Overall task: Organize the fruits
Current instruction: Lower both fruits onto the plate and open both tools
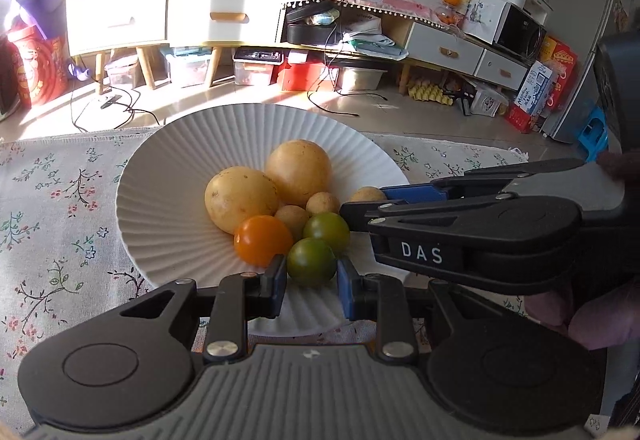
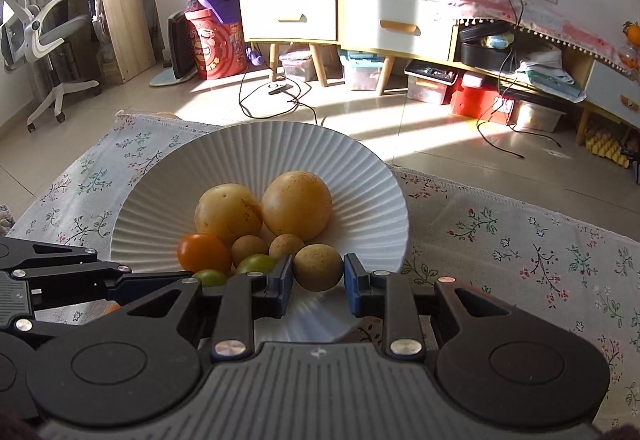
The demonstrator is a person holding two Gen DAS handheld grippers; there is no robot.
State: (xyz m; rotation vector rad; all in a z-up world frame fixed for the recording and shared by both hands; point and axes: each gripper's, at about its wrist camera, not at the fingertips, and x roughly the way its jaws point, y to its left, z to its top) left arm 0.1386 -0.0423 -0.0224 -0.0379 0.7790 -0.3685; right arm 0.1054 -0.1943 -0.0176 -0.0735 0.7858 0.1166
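I am holding both of my grippers over the near side of a white ribbed plate [image 1: 160,176] that is sitting on a flowered tablecloth [image 1: 52,200]. My left gripper [image 1: 312,282] is pinching a green tomato [image 1: 312,262] between its blue pads, low over the plate's near rim. My right gripper [image 2: 318,282] is pinching a small round brown fruit [image 2: 319,267] the same way, just right of the pile; in the left view it is reaching in from the right side.

The rest of the fruit is lying together in the plate. Two big yellow fruits [image 1: 298,172] are sitting side by side toward the far side, touching each other. Two more small brown fruits [image 2: 287,247] are resting in front of them. An orange tomato [image 1: 263,240] is lying at the left of the pile, against the nearer yellow fruit. A second green tomato [image 1: 326,230] is sitting just behind the one I am gripping, touching it.

A person's fingers [image 1: 592,316] are showing at the right edge of the left view.
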